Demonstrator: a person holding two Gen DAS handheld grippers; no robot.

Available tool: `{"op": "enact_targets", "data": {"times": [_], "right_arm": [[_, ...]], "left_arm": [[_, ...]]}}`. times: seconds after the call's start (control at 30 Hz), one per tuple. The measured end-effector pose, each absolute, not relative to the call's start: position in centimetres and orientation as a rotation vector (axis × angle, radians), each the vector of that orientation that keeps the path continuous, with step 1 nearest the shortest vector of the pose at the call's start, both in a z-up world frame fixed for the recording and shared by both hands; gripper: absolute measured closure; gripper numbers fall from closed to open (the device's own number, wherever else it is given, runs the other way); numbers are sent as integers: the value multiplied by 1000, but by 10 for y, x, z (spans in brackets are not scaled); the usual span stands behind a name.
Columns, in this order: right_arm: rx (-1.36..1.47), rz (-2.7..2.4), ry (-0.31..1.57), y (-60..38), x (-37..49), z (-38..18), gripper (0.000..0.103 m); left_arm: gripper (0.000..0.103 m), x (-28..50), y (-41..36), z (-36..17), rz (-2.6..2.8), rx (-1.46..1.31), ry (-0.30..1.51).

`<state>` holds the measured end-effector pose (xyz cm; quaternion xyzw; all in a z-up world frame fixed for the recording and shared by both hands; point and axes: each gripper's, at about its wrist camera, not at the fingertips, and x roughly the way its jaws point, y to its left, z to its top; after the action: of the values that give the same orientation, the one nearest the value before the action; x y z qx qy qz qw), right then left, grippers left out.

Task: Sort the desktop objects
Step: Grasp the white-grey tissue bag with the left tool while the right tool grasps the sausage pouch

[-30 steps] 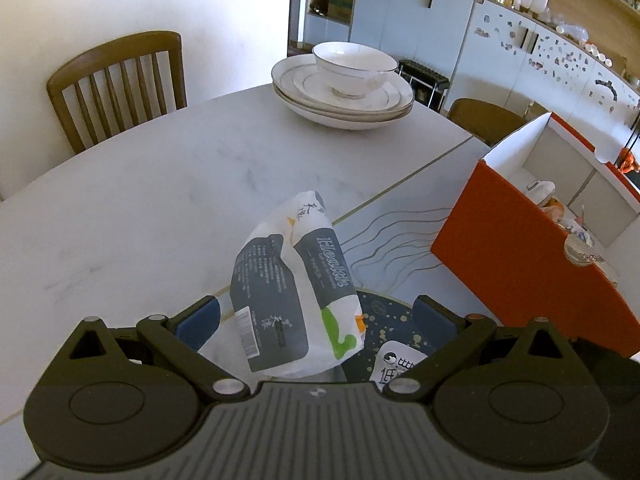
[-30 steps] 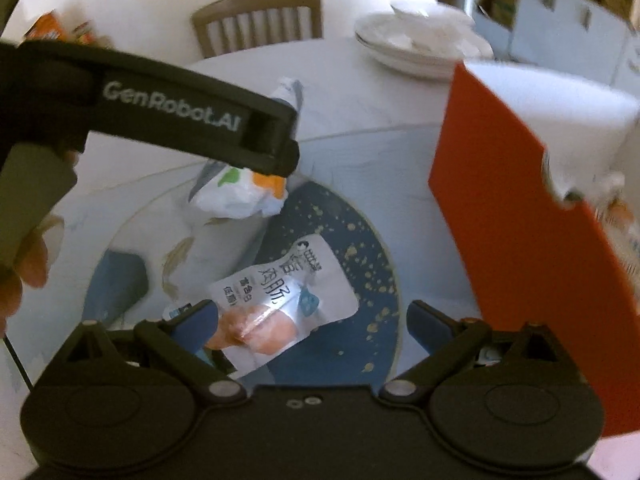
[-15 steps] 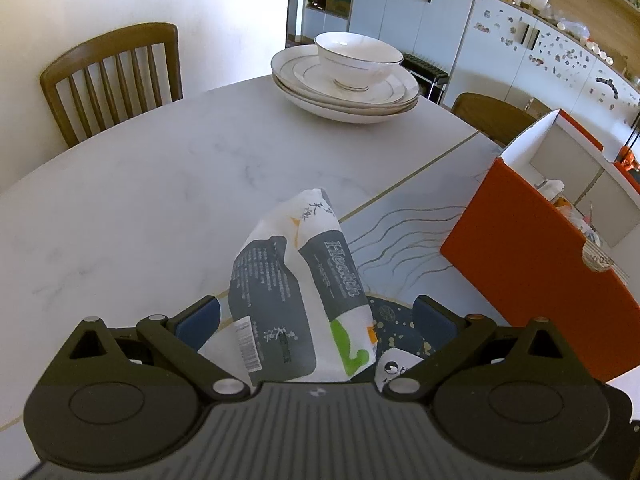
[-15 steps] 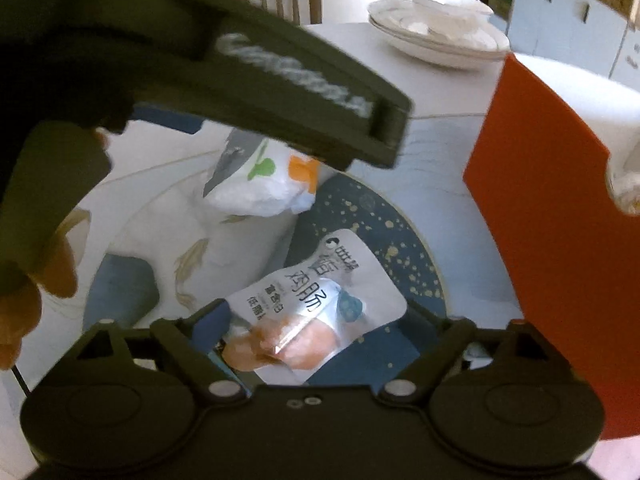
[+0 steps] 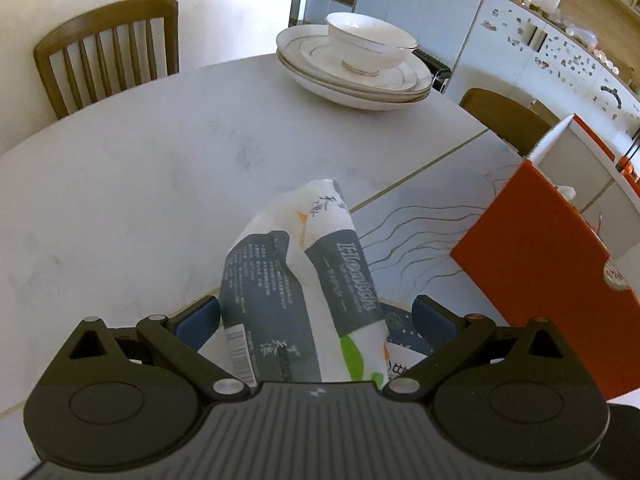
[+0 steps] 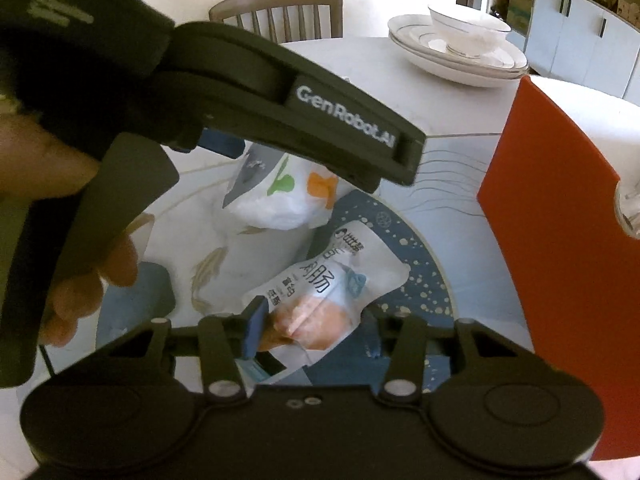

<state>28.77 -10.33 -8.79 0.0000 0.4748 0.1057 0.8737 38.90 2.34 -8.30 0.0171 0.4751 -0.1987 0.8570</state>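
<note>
sorting midway; left gripper (image 5: 316, 316) jaws apart around white-grey packet (image 5: 304, 280), lifted off tabletop (image 5: 120, 184); right gripper (image 6: 312, 328) jaws clamped on sausage pouch (image 6: 320, 292); both not yet in orange box (image 6: 560, 220).

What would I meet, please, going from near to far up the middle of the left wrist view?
Left gripper → tissue pack → bare marble table → stacked plates with the bowl on top → pale blue cabinets.
</note>
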Motion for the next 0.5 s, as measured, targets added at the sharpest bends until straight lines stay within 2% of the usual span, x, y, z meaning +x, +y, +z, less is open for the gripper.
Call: {"op": "enact_targets", "data": {"times": [0.1, 0.2, 0.27, 0.43, 0.5], "right_arm": [[18, 226, 996, -109, 287, -88, 56], [33, 227, 1002, -115, 287, -87, 56], [34, 226, 1005, -112, 288, -85, 56], [53, 223, 1014, -122, 284, -84, 57], [65, 222, 1018, -121, 285, -83, 60]], "left_arm": [[1, 395, 23, -87, -417, 22, 1019], [6, 399, 23, -92, -409, -9, 1043], [27, 401, 24, -96, -400, -33, 1070], [46, 397, 26, -95, -373, 14, 1056], [50, 395, 29, -95, -365, -3, 1055]]}}
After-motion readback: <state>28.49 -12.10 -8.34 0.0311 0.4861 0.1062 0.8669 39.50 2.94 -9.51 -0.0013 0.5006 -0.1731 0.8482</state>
